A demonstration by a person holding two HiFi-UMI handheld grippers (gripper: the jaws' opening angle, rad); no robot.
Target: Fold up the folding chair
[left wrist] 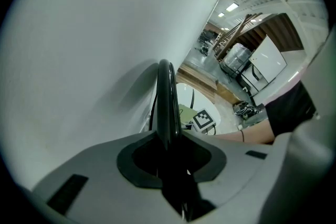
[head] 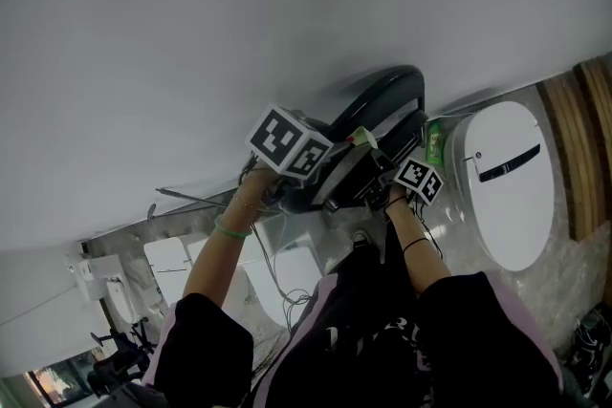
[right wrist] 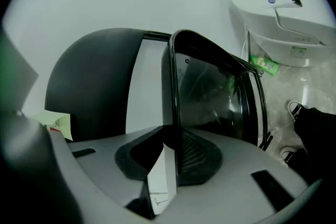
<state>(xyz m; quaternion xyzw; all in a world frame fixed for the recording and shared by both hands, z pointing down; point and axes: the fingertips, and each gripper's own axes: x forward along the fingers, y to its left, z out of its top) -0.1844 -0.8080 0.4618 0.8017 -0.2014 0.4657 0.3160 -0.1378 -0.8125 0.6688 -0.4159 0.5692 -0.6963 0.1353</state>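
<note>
While the left claw (left wrist: 169, 152) was clamped narrowly on a thin black tube of the folding chair (head: 382, 100), the right claw (right wrist: 173, 157) was closed on a second frame bar, beside a white tag (right wrist: 160, 178). The chair appeared nearly flat, held up close against the white wall (head: 239, 14). Risk noted: smooth round tubing could twist or slip in such narrow grips. The chair might then swing open, drop or scrape the wall.
</note>
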